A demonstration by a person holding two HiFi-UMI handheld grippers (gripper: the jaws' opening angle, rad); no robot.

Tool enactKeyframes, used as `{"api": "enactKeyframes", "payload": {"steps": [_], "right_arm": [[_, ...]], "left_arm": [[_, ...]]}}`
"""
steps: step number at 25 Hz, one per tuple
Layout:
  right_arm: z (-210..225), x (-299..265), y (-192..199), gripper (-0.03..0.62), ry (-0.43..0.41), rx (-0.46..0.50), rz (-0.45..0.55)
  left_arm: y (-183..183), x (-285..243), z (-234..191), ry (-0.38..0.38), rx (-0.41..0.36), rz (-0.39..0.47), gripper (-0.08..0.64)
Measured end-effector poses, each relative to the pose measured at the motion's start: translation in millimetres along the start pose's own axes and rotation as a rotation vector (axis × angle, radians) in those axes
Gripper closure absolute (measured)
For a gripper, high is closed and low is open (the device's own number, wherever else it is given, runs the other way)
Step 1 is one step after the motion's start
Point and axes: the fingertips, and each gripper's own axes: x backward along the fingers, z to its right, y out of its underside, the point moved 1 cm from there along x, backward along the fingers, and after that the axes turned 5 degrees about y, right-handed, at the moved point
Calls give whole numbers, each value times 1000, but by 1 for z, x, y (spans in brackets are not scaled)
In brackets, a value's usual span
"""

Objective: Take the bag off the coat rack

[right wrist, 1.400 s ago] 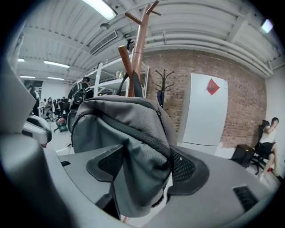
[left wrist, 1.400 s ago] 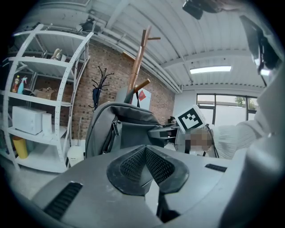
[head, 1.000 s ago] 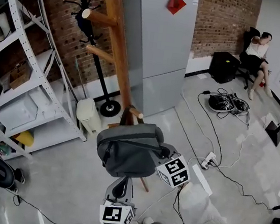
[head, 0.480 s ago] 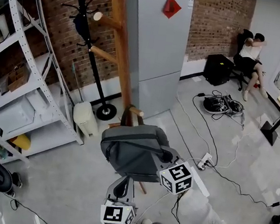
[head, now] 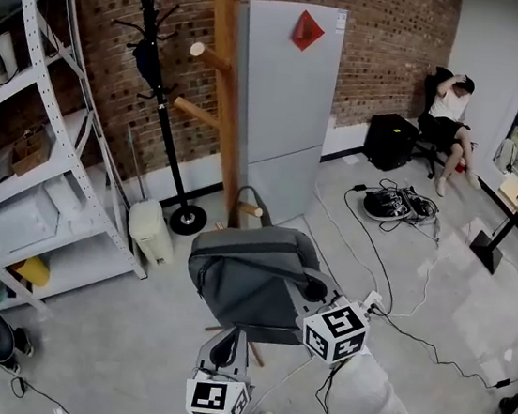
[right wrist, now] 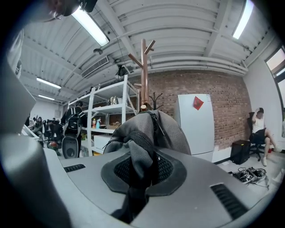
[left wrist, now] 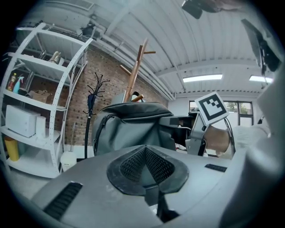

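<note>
A grey backpack (head: 249, 281) hangs off the floor beside the wooden coat rack (head: 222, 73). Its top loop (head: 244, 196) stands up by a low peg (head: 251, 210). My right gripper (head: 312, 292) is at the bag's right side. In the right gripper view, that gripper (right wrist: 140, 167) is shut on a grey shoulder strap (right wrist: 138, 153) of the bag (right wrist: 171, 129); its jaws have just been closing on the strap. My left gripper (head: 228, 335) points at the bag's underside from below. Seen in its own view, the left gripper (left wrist: 147, 167) has its pads together with nothing between them, short of the bag (left wrist: 133, 127).
A grey fridge (head: 287, 101) stands behind the rack. To the left are a black coat stand (head: 158, 74), a white bin (head: 150, 227) and white shelving (head: 49, 145). Cables (head: 396, 205) and a power strip (head: 374, 302) lie on the floor at right. A person (head: 447, 108) sits far right.
My right gripper has risen with the strap, and the bag has come up with it. The loop now stands higher at the peg. The left gripper has hardly moved.
</note>
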Motion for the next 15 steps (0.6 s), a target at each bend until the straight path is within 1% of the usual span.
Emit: {"api": "enactKeyframes", "payload": {"steps": [8, 15], "right_arm": [[-4, 22, -20, 555, 24, -23, 57], [-17, 49, -26, 555, 44, -27, 70]], "left_arm": [[-2, 12, 11, 22, -8, 18, 557], [-6, 31, 13, 27, -16, 34, 557]]}}
